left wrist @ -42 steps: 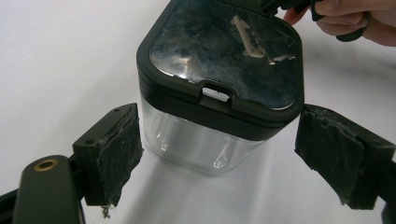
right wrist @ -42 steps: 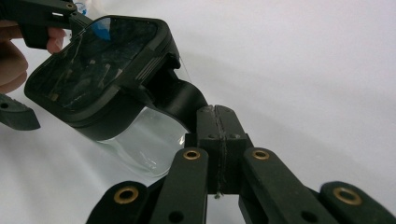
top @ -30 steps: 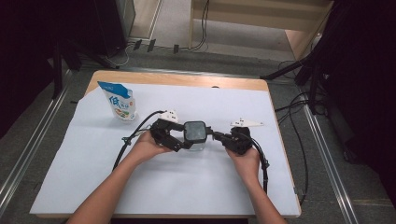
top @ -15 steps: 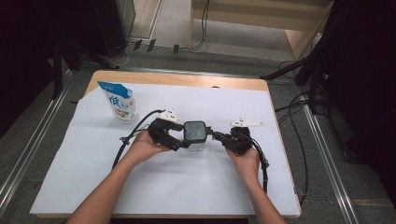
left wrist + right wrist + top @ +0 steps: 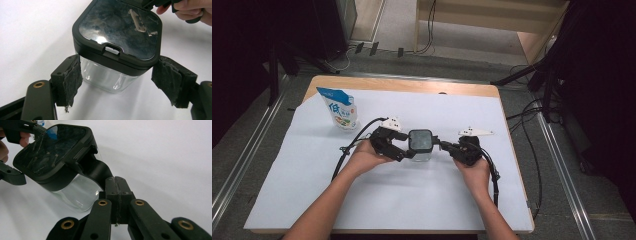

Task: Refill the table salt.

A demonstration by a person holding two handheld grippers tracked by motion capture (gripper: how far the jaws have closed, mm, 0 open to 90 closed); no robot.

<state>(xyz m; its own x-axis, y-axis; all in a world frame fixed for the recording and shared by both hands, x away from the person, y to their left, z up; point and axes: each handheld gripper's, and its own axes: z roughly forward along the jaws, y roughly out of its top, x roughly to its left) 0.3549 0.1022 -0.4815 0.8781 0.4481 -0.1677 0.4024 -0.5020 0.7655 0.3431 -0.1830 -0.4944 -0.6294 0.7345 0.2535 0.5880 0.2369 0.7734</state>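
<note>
Clear-walled container (image 5: 110, 75) with a dark rounded-square lid (image 5: 117, 30) sits between my left hand-held gripper's (image 5: 116, 80) just-narrowing open jaws, while my right hand-held gripper (image 5: 117, 185) is clamped on the lid's tab.

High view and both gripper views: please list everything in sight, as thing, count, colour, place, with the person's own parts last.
Container: one, clear body with black lid, centre of the sheet, between the two grippers.
Pouch: one, white and blue, standing at the far left of the sheet.
Sheet: one, white, covering most of the table.
Table: one, wooden, edge showing at the far side.
Left gripper: one, black, jaws open either side of the container's clear body; they have just been closing.
Right gripper: one, black, jaws shut at the container's lid edge.
Hands: two, left hand, right hand.
</note>
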